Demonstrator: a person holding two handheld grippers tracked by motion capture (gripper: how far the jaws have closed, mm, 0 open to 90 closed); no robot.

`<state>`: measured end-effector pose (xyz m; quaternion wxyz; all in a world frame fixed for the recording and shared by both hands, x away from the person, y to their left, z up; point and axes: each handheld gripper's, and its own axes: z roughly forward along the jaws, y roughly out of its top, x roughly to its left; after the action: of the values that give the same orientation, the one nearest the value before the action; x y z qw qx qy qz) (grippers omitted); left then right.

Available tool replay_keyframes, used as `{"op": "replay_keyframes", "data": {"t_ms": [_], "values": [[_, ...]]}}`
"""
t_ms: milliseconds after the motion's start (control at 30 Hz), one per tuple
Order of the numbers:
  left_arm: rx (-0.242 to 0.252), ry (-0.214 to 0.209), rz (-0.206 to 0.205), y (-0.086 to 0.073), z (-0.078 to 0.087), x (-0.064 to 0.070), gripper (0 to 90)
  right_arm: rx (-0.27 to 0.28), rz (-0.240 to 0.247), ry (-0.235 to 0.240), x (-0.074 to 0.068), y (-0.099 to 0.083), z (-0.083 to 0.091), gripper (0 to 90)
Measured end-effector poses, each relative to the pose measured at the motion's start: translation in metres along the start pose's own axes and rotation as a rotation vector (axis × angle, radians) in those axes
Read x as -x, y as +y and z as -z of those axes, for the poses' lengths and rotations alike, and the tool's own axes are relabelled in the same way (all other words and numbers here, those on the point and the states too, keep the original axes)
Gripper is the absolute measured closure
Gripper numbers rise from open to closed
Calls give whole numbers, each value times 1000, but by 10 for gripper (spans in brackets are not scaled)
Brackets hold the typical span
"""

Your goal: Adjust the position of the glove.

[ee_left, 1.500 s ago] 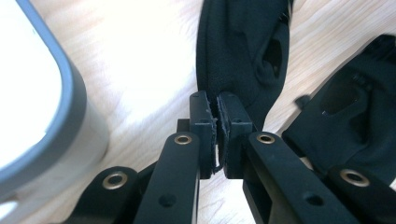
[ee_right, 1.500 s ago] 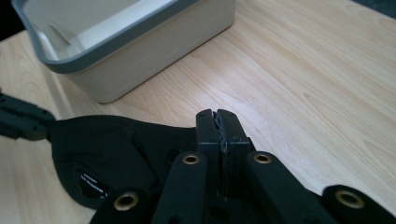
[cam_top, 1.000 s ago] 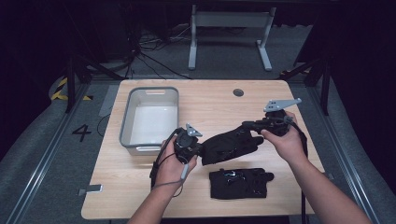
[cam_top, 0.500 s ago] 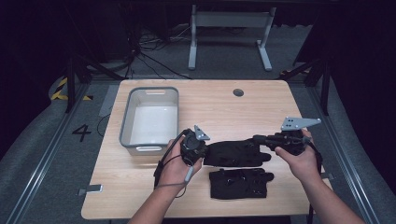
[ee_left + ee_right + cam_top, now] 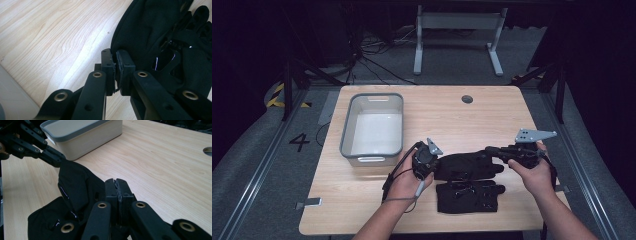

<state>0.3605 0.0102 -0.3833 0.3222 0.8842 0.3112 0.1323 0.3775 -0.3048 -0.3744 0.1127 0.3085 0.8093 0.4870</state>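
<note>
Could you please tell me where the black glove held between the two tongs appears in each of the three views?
High view: the held glove stretches between the left tongs and the right tongs, just above the second glove.
Left gripper view: upper right, its edge pinched.
Right gripper view: lower left.
Shared landmark: the grey bin, also upper left in the right gripper view.

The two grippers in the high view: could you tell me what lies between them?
In the high view, a black glove spans the stretch from the left gripper to the right gripper, each shut on one end. A second glove lies nearer the person.
</note>
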Motion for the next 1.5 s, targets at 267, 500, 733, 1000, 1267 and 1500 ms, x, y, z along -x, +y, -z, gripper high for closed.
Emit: {"op": "replay_keyframes", "data": {"t_ms": [267, 500, 733, 1000, 1267, 1500], "values": [[-3, -5, -2, 0, -6, 2, 856, 2, 9, 7, 4, -4, 2, 891], [-23, -13, -26, 1, -8, 9, 853, -1, 22, 9, 5, -11, 2, 890], [-60, -49, -28, -1, -9, 13, 839, 1, 33, 36, -1, -18, 8, 896], [-73, -5, -66, -1, -13, 17, 853, -18, 38, 35, -5, -22, 10, 898], [-59, 38, -139, 1, -10, 27, 859, -47, 9, -4, 10, -14, 0, 805], [-54, 32, -126, 1, -10, 25, 859, -137, -27, -19, 23, -15, -22, 647]]}}
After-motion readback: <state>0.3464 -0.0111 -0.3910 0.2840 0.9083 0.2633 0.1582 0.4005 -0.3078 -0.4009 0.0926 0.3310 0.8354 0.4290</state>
